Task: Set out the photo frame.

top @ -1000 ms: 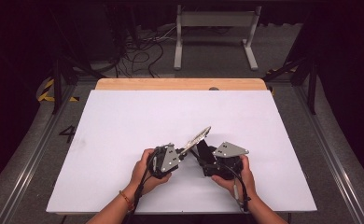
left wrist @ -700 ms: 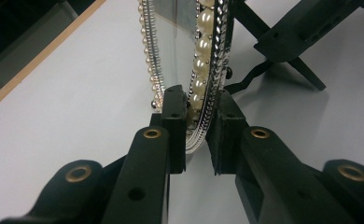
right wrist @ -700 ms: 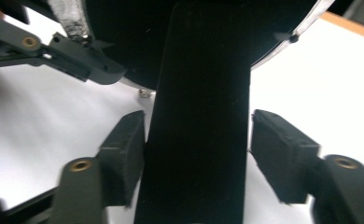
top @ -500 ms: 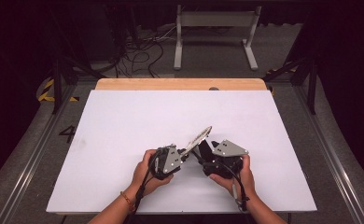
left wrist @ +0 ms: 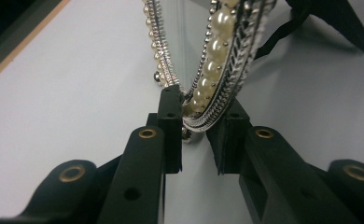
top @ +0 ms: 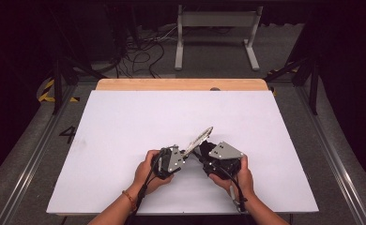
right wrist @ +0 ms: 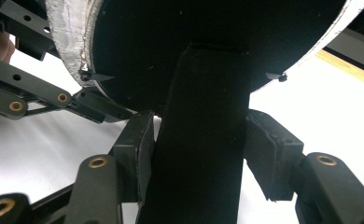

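**A:** Pearl-trimmed mirror [top: 197, 139], why's it held tilted above the white worktop [top: 125, 122]?

**B:** Left claw [left wrist: 195, 122] pinches the beaded rim to steady it. Right claw [right wrist: 196, 154] clamps the black back stand [right wrist: 203, 140], probably to fold it out.

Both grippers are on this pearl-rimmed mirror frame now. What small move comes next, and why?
Probably swing the stand away from the frame's black back with the right gripper, which is shut on it. The left gripper already pinches the pearl rim, and the frame is held tilted above the white table, so it seems ready to be propped.
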{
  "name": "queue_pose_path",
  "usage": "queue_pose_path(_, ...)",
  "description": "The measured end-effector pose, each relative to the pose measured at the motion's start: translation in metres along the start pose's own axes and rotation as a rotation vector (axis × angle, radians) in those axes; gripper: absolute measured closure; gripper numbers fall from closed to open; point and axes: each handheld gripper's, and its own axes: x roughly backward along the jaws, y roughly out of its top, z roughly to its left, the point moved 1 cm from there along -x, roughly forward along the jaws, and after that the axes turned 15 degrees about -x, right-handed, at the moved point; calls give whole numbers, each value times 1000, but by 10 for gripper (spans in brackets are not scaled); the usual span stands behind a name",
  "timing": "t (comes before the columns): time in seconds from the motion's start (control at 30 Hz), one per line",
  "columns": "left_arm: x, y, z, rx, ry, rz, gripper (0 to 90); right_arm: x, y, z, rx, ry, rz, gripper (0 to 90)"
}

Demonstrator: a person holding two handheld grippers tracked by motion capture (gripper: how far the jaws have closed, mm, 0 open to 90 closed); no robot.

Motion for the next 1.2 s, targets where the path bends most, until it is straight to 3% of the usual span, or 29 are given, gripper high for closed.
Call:
queue_pose_path(0.2,2,2,-2,-32,31,22,798,-2,3,-5,15,49,3,453)
queue_pose_path(0.27,3,1,-3,-21,26,19,799,-4,4,-8,41,70,6,451)
queue_pose_path(0.4,3,1,-3,-28,29,13,799,-3,5,-10,40,85,17,450)
queue_pose_path(0.47,3,1,-4,-10,24,8,788,-3,5,-10,36,80,20,450)
queue_pose_path(0.53,1,-1,-3,-1,15,7,749,-3,4,-8,32,64,17,438)
queue_pose_path(0.6,-1,-2,-3,12,31,15,648,-6,3,-6,11,57,37,315)
queue_pose_path(0.63,-3,-3,-1,22,30,5,586,-8,1,-5,-3,37,43,296)
queue_pose_path(0.7,-5,-3,0,39,29,0,565,-9,1,-5,-7,34,45,288)
queue_pose_path(0.8,-10,-6,2,57,25,19,536,-13,1,-6,-12,15,46,346)
queue_pose_path(0.83,-12,-6,3,58,28,23,579,-13,1,-6,-13,23,48,428)
queue_pose_path(0.9,-12,-8,3,61,13,30,632,-13,0,-5,-12,30,48,430)
queue_pose_path(0.97,-13,-6,0,13,11,35,741,-12,1,-4,8,28,52,431)
queue_pose_path(1.2,-11,-5,-3,2,36,64,789,-12,3,-8,19,64,70,429)
